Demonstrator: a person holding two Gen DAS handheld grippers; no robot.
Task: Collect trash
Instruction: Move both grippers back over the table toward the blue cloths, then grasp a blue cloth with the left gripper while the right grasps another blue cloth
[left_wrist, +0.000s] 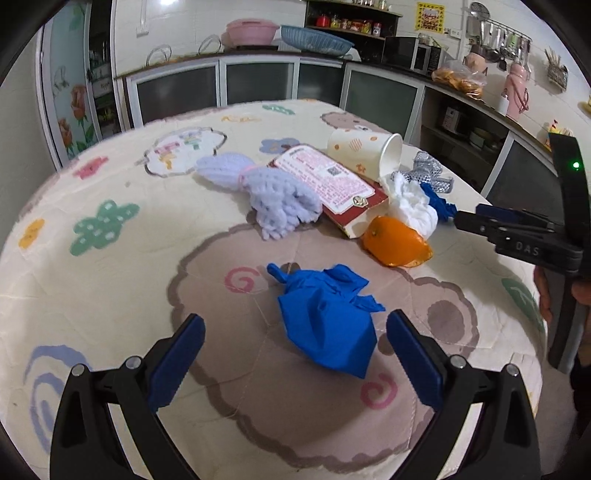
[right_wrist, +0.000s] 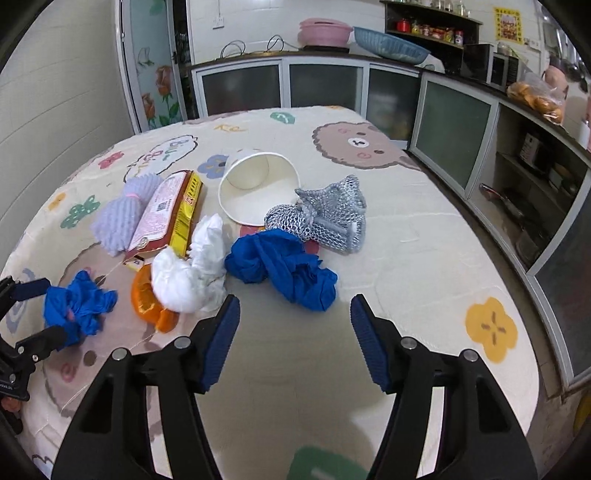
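Observation:
A crumpled blue glove (left_wrist: 327, 319) lies on the table between the open jaws of my left gripper (left_wrist: 295, 354); it also shows in the right wrist view (right_wrist: 75, 306). My right gripper (right_wrist: 291, 339) is open, just short of a second blue glove (right_wrist: 284, 271). Beside it lie a white tissue wad (right_wrist: 188, 273), an orange peel (right_wrist: 147, 299), a tipped paper cup (right_wrist: 255, 188), a red and yellow packet (right_wrist: 166, 214), a silver mesh scrubber (right_wrist: 325, 218) and a lilac knitted cloth (right_wrist: 118, 218).
The table (right_wrist: 424, 258) has a cream cartoon-print cover and a rounded edge. Kitchen cabinets (right_wrist: 454, 122) and a counter stand behind and to the right. The right gripper (left_wrist: 458, 219) reaches in from the right in the left wrist view.

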